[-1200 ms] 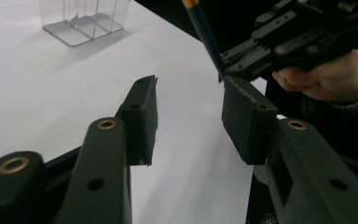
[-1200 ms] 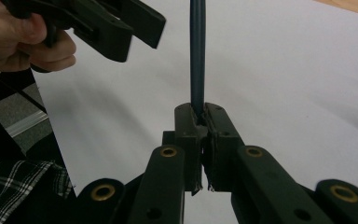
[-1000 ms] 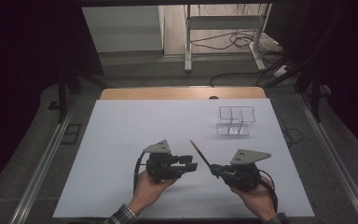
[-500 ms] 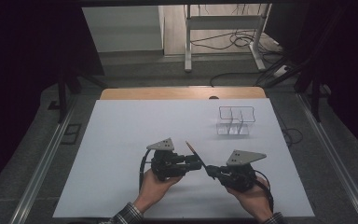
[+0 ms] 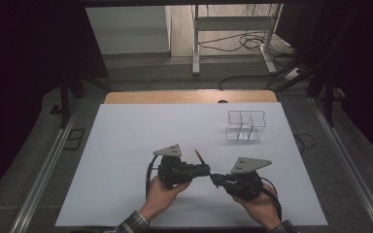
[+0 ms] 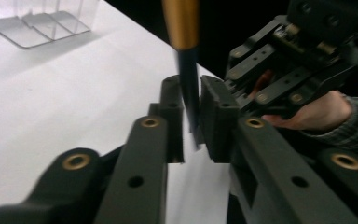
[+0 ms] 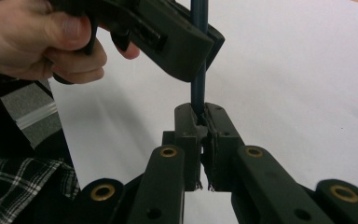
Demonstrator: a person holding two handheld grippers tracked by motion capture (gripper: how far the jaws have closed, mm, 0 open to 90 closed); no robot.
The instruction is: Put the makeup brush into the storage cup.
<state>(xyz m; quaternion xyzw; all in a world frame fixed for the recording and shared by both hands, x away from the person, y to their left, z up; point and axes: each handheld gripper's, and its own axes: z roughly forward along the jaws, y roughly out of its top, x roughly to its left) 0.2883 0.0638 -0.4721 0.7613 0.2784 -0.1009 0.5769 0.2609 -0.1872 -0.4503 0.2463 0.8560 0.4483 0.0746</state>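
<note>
Black jaws of my right hand-held gripper (image 7: 200, 122) were pressed tight on the lower end of a slim dark pencil (image 7: 198, 70), which stood up between them. My left hand-held gripper (image 6: 191, 112) had just been closing, and its pads pinched the same pencil farther up the dark shaft, below the golden-brown section (image 6: 181, 23). In the high view both hand-held grippers met nose to nose just above the white counter (image 5: 126, 141), near its front edge, the pencil (image 5: 200, 158) slanting up between them. A clear plastic organiser (image 5: 244, 126) stood well apart, farther back on the right.
</note>
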